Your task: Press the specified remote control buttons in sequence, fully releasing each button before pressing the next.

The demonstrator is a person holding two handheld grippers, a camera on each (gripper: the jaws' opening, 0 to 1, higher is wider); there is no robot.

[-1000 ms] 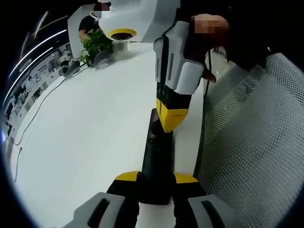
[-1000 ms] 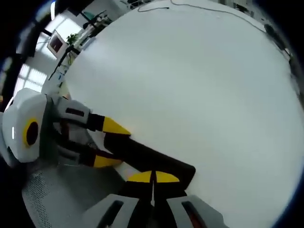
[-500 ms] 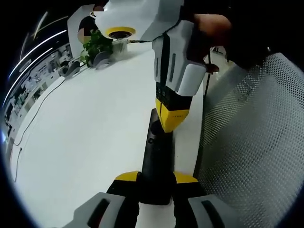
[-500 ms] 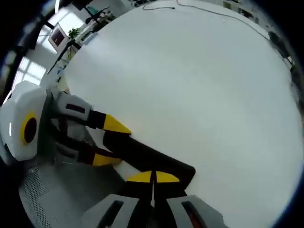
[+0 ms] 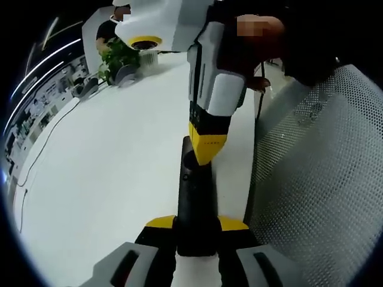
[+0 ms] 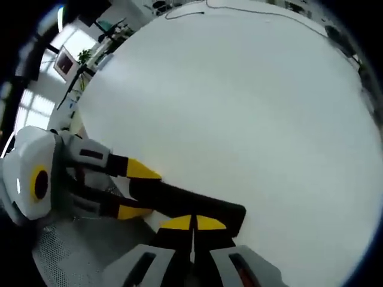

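Remote (image 5: 195,203) near table (image 5: 108,173) edge, mesh chair (image 5: 317,179) alongside, open white surface opposite
Left gripper (image 5: 196,227) clamps remote's end, long axis along jaws; right gripper (image 5: 206,149) pinched closed, tip on it

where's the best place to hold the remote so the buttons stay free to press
Judging by its long, narrow shape, grip the remote across its two long edges at the rear end, coming in along its length. That is how the left gripper holds it now, leaving the top face open for the right gripper, whose closed tips sit on it from above.
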